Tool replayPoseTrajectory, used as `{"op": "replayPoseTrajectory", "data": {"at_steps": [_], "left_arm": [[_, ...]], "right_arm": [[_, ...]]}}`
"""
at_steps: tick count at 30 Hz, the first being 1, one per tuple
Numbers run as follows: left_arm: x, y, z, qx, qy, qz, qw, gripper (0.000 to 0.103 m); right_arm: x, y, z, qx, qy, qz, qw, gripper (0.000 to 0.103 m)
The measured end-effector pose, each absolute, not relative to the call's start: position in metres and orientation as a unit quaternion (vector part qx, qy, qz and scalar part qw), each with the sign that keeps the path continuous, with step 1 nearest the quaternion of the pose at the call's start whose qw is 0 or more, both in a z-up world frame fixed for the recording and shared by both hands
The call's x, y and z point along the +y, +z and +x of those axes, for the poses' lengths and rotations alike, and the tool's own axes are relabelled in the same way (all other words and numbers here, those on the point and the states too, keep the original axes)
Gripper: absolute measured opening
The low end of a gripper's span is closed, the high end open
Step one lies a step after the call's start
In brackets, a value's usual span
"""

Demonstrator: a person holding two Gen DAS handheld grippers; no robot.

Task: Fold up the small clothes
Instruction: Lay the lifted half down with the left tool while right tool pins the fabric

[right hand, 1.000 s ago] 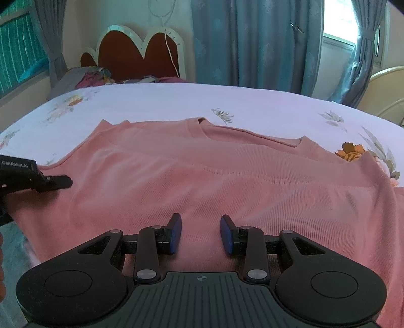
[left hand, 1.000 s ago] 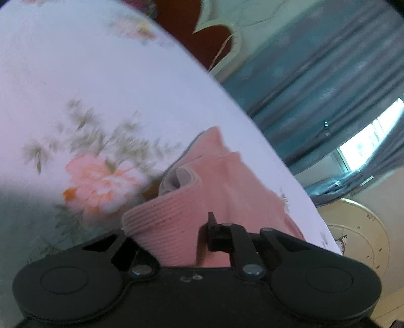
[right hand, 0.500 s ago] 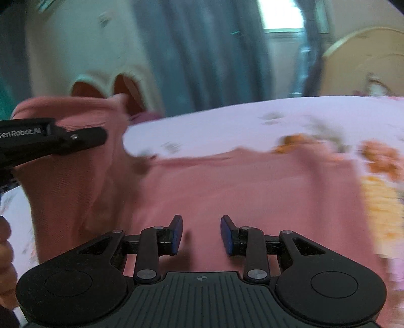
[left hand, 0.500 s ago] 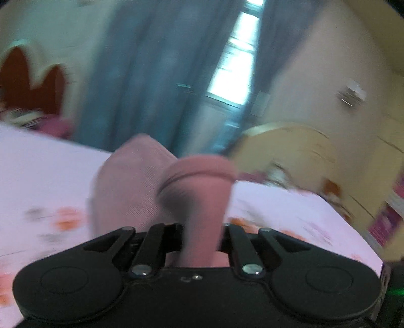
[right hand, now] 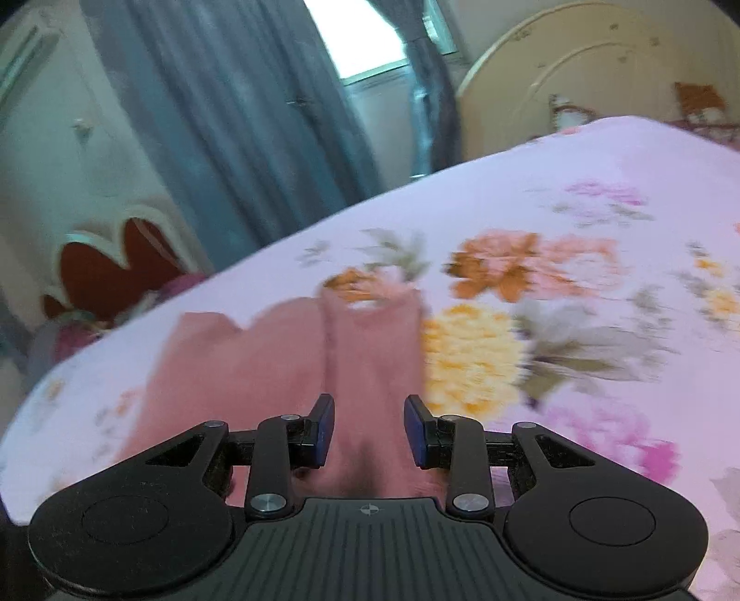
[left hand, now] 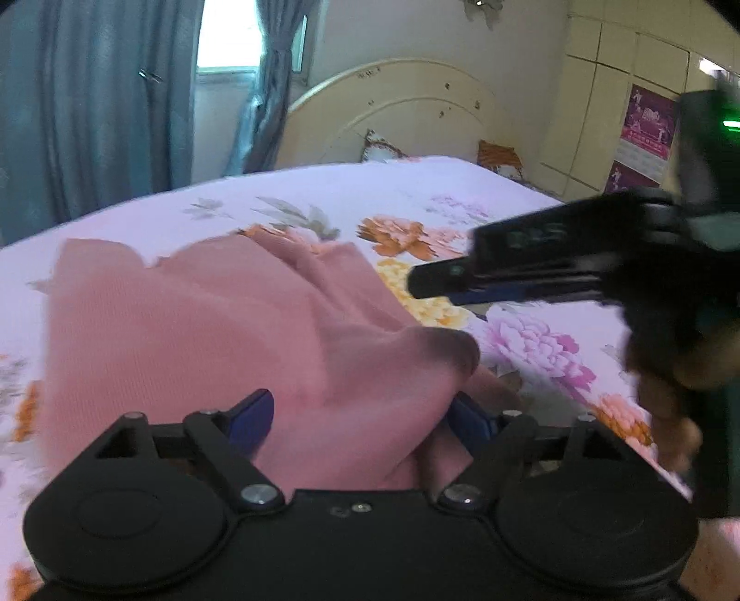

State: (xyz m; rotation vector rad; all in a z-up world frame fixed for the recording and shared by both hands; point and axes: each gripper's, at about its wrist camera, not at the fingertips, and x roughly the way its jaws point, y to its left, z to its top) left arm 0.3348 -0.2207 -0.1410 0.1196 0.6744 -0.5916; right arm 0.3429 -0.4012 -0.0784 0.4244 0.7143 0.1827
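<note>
Spreading my left tongs (left hand: 358, 416) has just freed the pink knit sweater's (left hand: 194, 323) fold, bunched between them; right tongs (right hand: 368, 430) half-spread, empty.

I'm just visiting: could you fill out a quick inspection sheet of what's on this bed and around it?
Surface: floral bedsheet.
Job's things: pink top, partly folded, bunched near the camera.
Clutter: nothing seen on the sheet.
Grippers: left gripper jaws have just been opening, cloth lies loose between them; right gripper open, hovering over the top.
Cables: nothing seen.
Surroundings: blue curtains, cream headboard, window.
</note>
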Motion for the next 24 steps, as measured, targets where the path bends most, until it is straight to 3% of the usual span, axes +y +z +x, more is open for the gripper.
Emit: {"op": "replayPoseTrajectory", "data": {"at_steps": [12, 24], "left_arm": [[-0.106, -0.121, 0.388, 0.346, -0.122, -0.062, 0.928, 0.081], [-0.084, -0.147, 0.426, 0.392, -0.094, -0.158, 0.901, 0.084]], "right_arm": [[-0.360, -0.111, 0.418, 0.384, 0.139, 0.168, 0.897, 0.033], [-0.366, -0.135, 0.438, 0.413, 0.167, 0.181, 0.877, 0.039]]}}
